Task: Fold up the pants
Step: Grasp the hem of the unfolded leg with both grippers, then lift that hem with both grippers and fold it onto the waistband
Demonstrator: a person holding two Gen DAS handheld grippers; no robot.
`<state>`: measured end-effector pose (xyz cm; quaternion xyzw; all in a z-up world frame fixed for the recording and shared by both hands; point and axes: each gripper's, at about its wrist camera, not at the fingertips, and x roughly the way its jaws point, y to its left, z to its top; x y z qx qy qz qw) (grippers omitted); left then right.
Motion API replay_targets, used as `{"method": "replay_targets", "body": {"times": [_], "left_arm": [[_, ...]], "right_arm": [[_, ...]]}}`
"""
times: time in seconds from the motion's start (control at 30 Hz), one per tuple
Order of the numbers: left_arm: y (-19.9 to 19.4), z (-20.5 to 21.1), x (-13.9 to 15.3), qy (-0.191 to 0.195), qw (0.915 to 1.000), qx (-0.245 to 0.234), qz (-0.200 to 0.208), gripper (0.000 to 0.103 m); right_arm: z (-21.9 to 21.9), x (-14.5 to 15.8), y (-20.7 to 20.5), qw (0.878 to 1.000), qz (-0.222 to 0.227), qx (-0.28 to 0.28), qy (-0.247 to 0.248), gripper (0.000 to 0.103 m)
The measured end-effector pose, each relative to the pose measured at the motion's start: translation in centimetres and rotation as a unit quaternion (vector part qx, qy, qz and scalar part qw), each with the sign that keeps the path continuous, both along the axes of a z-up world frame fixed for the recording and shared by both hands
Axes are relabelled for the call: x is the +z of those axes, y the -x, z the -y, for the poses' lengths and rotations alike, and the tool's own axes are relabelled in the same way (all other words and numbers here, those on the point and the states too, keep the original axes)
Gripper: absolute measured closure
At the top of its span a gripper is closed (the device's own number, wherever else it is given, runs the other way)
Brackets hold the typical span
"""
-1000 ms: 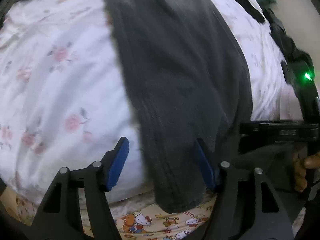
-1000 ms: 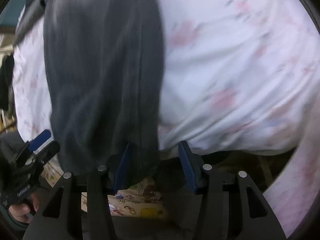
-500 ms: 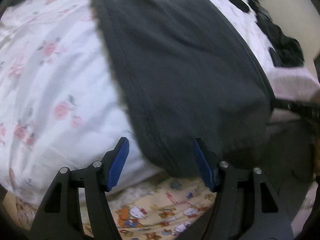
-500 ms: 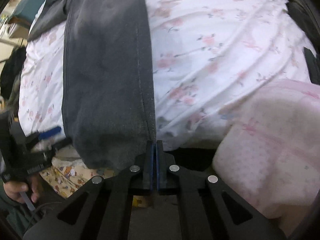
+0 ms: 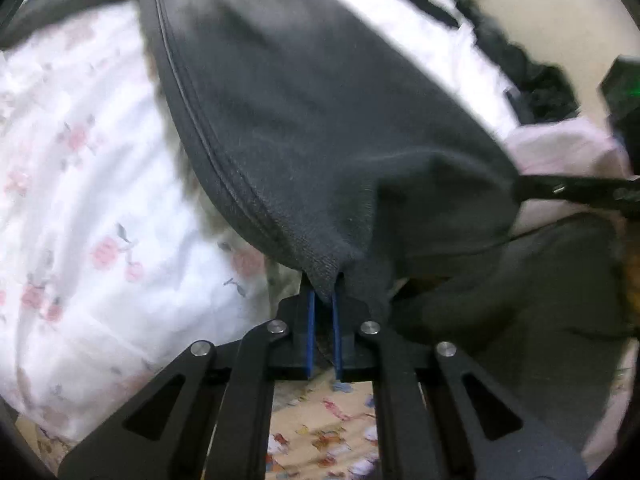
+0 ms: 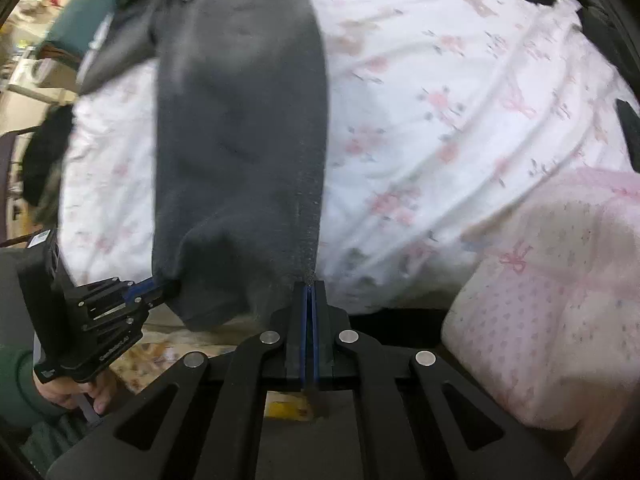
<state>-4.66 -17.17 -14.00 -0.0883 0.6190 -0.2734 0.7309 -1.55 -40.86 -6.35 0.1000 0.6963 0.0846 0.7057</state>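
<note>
the dark pants (image 5: 304, 128) lay lengthwise on a floral sheet (image 5: 80, 200), hem end raised. the left gripper (image 5: 323, 300) was clamped on one hem corner, the right gripper (image 6: 309, 292) on the other, a pink pillow (image 6: 560, 300) just beside it.
</note>
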Motion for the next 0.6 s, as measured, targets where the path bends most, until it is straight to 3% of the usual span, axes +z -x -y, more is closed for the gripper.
{"method": "replay_targets", "body": {"times": [0.13,0.3,0.43,0.47,0.6], "left_arm": [[-0.8,-3.1,4.0,0.053,0.9983,0.026,-0.004,0.098],[-5.0,-7.4,9.6,0.084,0.9945,0.056,0.03,0.098],[-9.7,-8.1,13.8,0.063,0.9924,0.047,0.095,0.098],[-11.2,-7.8,15.4,0.036,0.9901,0.033,0.131,0.098],[-17.4,-7.2,19.0,0.011,0.9828,0.016,0.184,0.098]], "right_arm": [[0.6,3.3,0.3,0.997,0.046,-0.023,-0.063,0.103],[0.8,8.4,-1.9,0.979,0.137,-0.062,-0.14,0.103],[1.0,12.2,-5.8,0.958,0.199,-0.089,-0.186,0.103],[0.8,13.0,-6.9,0.954,0.214,-0.09,-0.191,0.103],[0.0,15.3,-12.6,0.944,0.254,-0.089,-0.192,0.103]]}}
